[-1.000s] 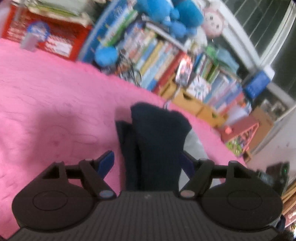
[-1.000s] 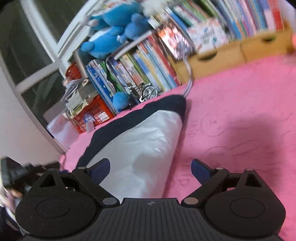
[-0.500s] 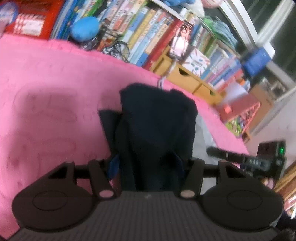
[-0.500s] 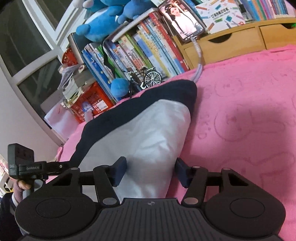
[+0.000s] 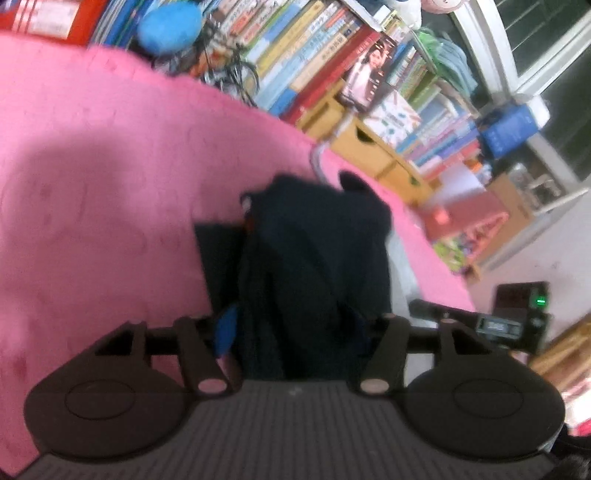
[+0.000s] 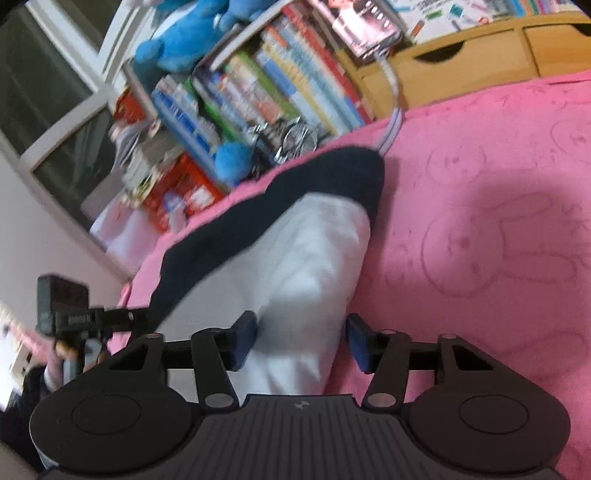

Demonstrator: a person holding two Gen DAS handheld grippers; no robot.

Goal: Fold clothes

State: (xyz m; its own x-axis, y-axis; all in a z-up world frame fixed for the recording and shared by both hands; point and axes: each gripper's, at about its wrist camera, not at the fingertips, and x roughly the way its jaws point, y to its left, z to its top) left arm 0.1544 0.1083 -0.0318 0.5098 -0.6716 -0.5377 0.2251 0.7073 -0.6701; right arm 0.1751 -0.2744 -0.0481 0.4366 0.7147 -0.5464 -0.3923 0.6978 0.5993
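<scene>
A folded garment, navy on one side and white on the other, lies on the pink blanket. My left gripper straddles its navy end, with the cloth bunched up between the blue pads and pressing against both. My right gripper holds the white end the same way, its pads against the fabric. Both sets of jaws are opening slightly with the cloth still between them. Each view shows the other gripper's black body at its edge.
Past the blanket's far edge stands a row of books with blue plush toys, a small model bicycle, wooden drawers and a propped phone on a white cable. A red box sits far left.
Both grippers moved forward and tipped down over the garment. Their jaws went from wide apart to closed in on the cloth. The navy end now bunches higher between the left pads.
</scene>
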